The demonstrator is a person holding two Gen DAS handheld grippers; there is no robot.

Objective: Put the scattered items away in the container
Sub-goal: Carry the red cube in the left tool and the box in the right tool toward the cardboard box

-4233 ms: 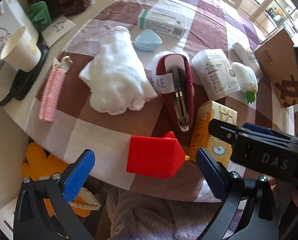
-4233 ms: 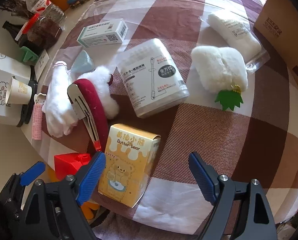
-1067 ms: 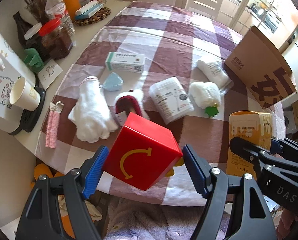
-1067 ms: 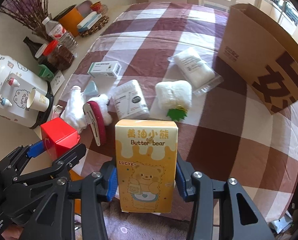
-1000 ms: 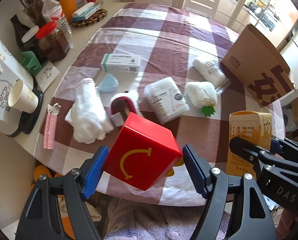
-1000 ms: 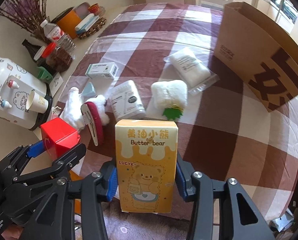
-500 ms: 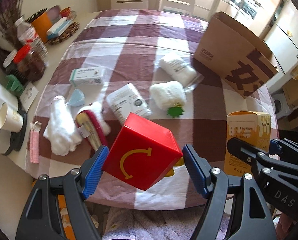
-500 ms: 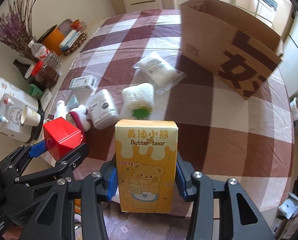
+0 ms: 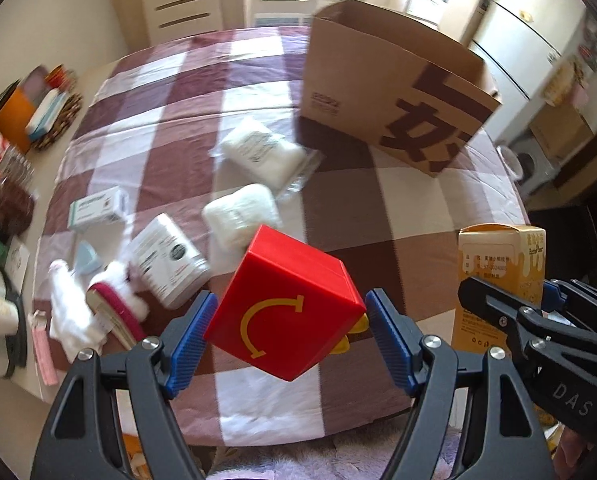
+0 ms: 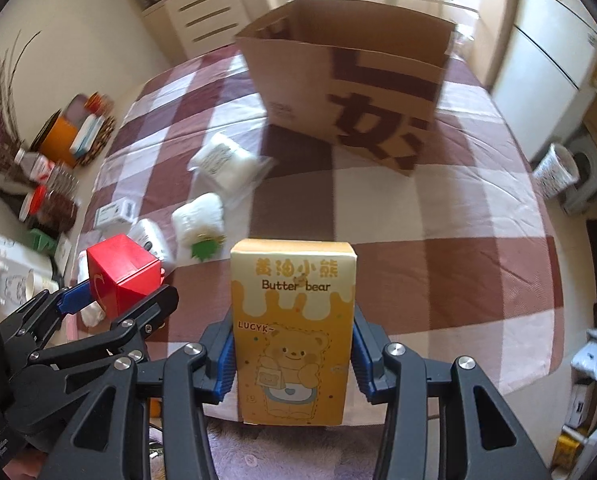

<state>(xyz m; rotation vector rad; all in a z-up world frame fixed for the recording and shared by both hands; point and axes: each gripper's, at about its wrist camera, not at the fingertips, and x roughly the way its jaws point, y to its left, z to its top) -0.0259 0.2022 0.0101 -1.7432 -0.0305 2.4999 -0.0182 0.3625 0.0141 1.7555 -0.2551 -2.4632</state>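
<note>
My left gripper [image 9: 290, 334] is shut on a red box [image 9: 284, 306] with a yellow arc, held above the table's near edge. My right gripper [image 10: 292, 356] is shut on a yellow Butter bear carton [image 10: 292, 332], upright between its blue pads. The open brown cardboard box [image 10: 350, 80] stands at the far side of the checked tablecloth [image 10: 438, 240]. In the left wrist view the cardboard box [image 9: 394, 92] is at the upper right and the yellow carton [image 9: 498, 276] at the right. The red box [image 10: 124, 270] shows at the left in the right wrist view.
On the cloth lie a bagged white pack [image 9: 264, 152], a white plush with a green leaf [image 10: 200, 216], a white cylinder tub [image 9: 166, 260], a small medicine box [image 9: 96, 208], a red-and-white slipper [image 9: 114, 304] and a white glove [image 9: 68, 308]. Jars and cups crowd the left edge.
Both grippers have swung right with their loads. The cardboard box has come nearer the middle of both views and the scattered items have slid to the left.
</note>
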